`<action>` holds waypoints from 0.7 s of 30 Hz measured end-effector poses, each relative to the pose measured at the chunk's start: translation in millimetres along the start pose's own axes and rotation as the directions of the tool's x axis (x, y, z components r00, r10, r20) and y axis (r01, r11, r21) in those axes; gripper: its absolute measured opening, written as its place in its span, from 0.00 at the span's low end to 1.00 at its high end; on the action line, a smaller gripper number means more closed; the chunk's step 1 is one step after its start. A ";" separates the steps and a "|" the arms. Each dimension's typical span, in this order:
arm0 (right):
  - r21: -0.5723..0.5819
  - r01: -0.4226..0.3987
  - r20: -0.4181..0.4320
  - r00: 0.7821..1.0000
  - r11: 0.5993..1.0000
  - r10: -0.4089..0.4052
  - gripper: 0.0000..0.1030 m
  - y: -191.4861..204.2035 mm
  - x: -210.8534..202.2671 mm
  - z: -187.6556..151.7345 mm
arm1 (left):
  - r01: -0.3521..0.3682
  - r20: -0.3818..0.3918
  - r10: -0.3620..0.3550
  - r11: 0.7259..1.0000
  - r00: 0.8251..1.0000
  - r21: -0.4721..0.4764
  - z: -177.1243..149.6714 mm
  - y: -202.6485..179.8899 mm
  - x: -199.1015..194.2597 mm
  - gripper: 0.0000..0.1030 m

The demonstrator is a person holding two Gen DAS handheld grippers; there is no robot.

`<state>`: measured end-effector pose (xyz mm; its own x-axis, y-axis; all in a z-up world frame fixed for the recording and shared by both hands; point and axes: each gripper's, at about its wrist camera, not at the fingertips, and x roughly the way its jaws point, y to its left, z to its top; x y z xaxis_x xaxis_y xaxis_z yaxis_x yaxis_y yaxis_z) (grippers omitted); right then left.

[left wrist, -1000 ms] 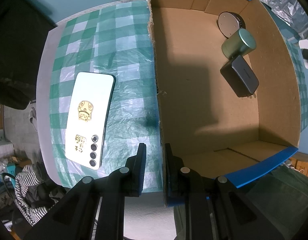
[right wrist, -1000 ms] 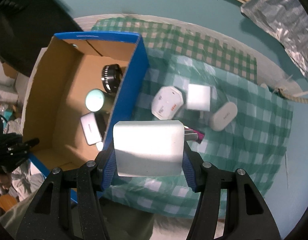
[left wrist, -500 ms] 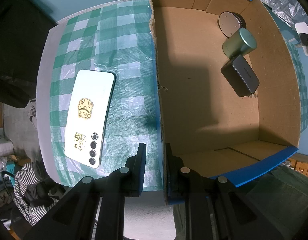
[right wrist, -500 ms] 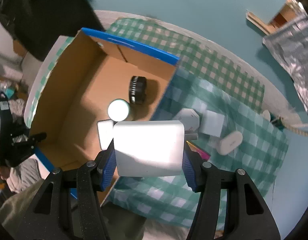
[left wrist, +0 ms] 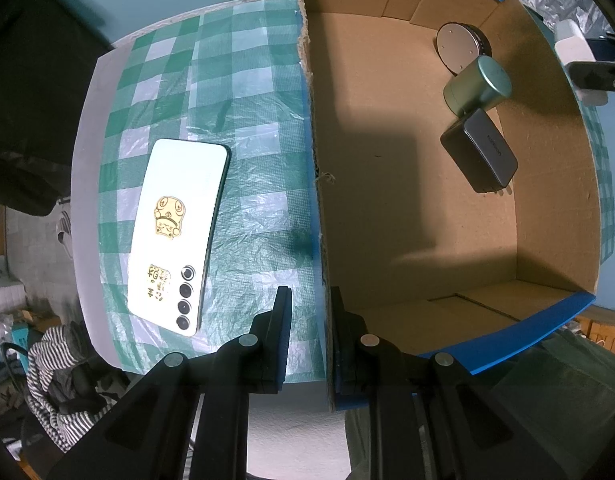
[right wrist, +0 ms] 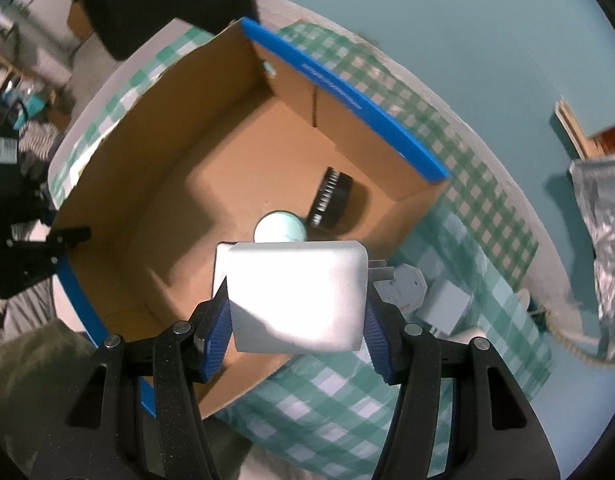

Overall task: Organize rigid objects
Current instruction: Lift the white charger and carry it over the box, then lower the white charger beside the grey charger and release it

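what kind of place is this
Probably a lived-in home room, not a lab: a small table under a green checked plastic cloth, striped clothing heaped on the floor, and a cardboard box for sorting gadgets.

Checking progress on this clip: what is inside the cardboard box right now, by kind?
Round metal-faced disc: 1
Green cylindrical tin: 1
Dark grey plug-in charger: 1
Total in the cardboard box: 3
Not counted: the white charger, which is clamped in the right gripper in the air.
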<state>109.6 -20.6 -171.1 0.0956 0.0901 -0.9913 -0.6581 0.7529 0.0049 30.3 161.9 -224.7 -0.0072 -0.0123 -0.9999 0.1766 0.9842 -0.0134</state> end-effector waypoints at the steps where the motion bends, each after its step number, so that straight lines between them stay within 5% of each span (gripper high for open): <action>1: -0.023 0.002 -0.005 1.000 1.000 -0.002 0.56 3.0 2.5 1.0 | 0.000 0.000 0.000 1.000 1.000 -0.001 0.0 -0.4 0.0 0.17; 12: -0.202 0.029 -0.071 0.997 0.979 -0.044 0.56 24.7 29.3 2.1 | 0.001 -0.001 -0.001 1.000 1.000 0.000 0.2 -0.2 0.2 0.17; 21: -0.243 0.056 -0.089 0.993 0.969 -0.080 0.57 31.1 40.3 -3.0 | 0.003 -0.001 -0.003 1.000 1.000 -0.006 -0.5 1.7 0.8 0.17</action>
<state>90.8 4.5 -211.2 0.0813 -0.0288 -0.9963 -0.8131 0.5762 -0.0830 30.1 163.7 -225.6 -0.0087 -0.0149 -0.9999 0.1707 0.9852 -0.0161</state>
